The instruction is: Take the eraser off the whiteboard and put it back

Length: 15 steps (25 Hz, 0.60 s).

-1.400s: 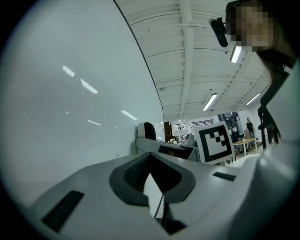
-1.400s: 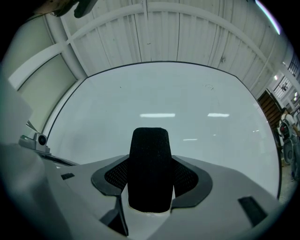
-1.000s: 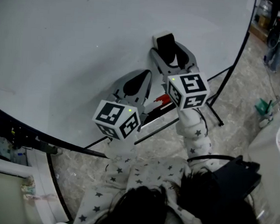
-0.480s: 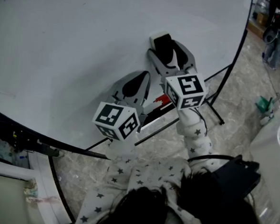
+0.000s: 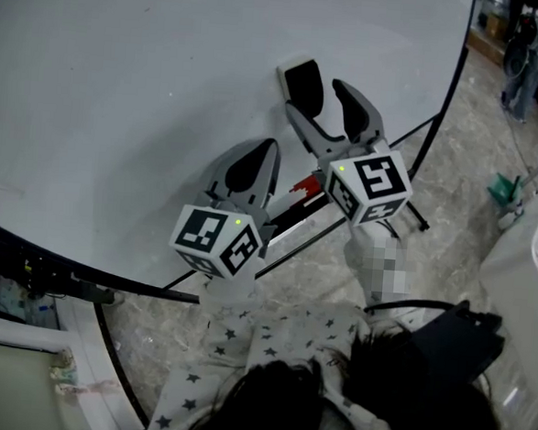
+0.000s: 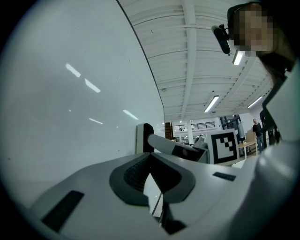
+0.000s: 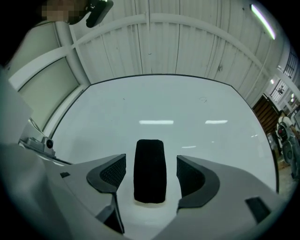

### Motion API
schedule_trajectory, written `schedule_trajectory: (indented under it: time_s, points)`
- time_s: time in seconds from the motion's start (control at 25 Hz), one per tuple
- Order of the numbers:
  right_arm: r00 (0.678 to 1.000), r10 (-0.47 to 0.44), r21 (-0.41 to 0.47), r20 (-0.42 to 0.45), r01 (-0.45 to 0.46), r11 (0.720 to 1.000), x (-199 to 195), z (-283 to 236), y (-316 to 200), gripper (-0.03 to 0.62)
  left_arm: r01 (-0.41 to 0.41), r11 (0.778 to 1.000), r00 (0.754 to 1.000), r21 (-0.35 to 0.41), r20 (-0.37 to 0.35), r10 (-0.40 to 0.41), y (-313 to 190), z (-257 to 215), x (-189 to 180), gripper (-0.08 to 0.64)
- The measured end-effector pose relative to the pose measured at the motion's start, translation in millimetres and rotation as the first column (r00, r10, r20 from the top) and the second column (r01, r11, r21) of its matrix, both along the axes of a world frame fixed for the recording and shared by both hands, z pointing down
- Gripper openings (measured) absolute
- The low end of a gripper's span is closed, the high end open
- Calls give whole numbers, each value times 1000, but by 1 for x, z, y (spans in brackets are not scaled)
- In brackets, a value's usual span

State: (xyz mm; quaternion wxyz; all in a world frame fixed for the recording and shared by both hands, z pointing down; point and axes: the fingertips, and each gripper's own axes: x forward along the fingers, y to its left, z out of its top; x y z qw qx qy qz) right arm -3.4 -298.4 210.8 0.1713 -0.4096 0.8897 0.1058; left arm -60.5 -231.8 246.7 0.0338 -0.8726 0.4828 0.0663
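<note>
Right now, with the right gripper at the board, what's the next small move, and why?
Probably draw the right gripper straight back off the whiteboard. Its jaws have just been opening and stand clear of the eraser on both sides. The eraser sits on the board by itself, so it looks released.

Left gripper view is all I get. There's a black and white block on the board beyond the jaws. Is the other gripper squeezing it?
Observer: No. In the right gripper view, the right gripper has just been opening its jaws. They stand apart, with the eraser between them and a gap on each side.
Operator: So what keeps it up?
Observer: That I cannot see. It sits flat on the whiteboard, touching neither pad.
Operator: Anything else nearby?
Observer: The head view shows something red, too small to name, by the board's lower edge beside the left gripper.
</note>
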Motion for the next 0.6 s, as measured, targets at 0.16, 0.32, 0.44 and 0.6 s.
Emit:
schedule_trajectory:
  time_s: [0.16,0.32,0.44,0.6]
  points:
    - [999,-44,-37,-19,43,998,4,2,25,341,-2,1000,1000,13,2,1,17,-5,6,2]
    - [997,-63,-83,-33,60,995,11,16,44,250,-27,1000,1000,-4,4,27,27,4,19,2]
    - [995,-83,-107,-55,77,991,8,25,46,168,-35,999,999,-24,2,35,25,10,21,2]
    - [993,-97,-130,-70,88,988,11,33,57,90,-50,998,999,-38,0,50,29,15,26,0]
